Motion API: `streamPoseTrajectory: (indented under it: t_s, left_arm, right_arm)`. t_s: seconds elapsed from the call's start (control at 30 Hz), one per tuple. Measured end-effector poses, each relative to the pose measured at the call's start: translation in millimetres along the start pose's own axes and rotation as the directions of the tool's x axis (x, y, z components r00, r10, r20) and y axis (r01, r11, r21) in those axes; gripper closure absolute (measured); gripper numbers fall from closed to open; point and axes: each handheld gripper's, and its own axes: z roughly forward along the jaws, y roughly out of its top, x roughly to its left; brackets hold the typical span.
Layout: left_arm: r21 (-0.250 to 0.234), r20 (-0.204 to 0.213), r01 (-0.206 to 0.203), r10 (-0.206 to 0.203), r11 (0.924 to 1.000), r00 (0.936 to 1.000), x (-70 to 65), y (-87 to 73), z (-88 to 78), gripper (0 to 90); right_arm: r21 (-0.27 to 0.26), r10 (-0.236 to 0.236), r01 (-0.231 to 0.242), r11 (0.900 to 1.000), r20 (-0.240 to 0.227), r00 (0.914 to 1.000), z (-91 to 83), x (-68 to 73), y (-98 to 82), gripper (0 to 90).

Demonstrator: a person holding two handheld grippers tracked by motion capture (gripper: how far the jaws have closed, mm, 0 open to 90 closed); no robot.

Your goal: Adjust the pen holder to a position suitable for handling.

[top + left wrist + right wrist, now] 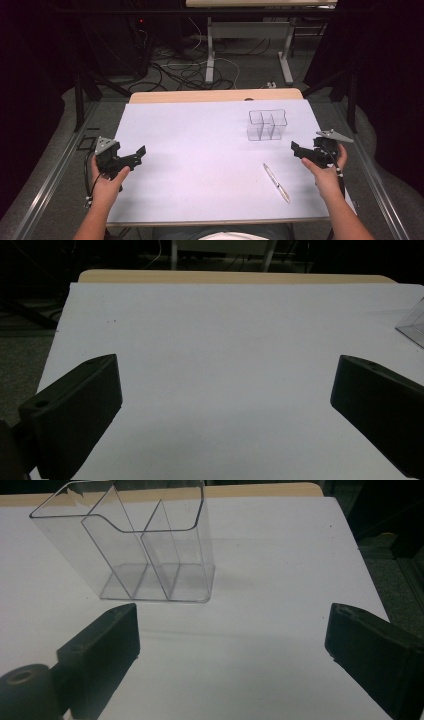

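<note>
clear box point(267, 124) standing near table's point(200, 150) far right corner; pen point(276, 183) lying near right edge; left gripper point(131, 158) and right gripper point(300, 151) both spread apart, empty.

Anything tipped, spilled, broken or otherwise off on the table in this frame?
Nothing stands out. The clear organizer stands upright and empty on the white table cover, and the pen lies flat, apart from it. Both hand-held grippers are open, holding nothing.

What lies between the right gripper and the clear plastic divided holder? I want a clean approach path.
Nothing: in the right gripper view, bare white table surface runs from the open right gripper to the clear plastic divided holder.
</note>
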Motion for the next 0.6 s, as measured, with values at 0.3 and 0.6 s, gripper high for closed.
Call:
streamPoseTrajectory:
  t_s: [0.3, 0.6]
  left_arm:
    - [0.012, 0.014, 0.014, -0.014, 0.9998, 0.9998, 2.9, -3.1, 5.3, 0.1]
    - [0.035, -0.016, 0.015, -0.015, 0.9993, 0.9998, 5.1, -4.6, 5.2, 0.1]
  right_arm:
    - [-0.005, -0.025, 0.025, 1.000, 0.025, 0.9994, 11.1, 1.4, -0.7, 14.4]
    - [-0.006, -0.017, 0.017, 1.000, 0.011, 0.9998, 20.3, 3.0, 5.2, 18.2]
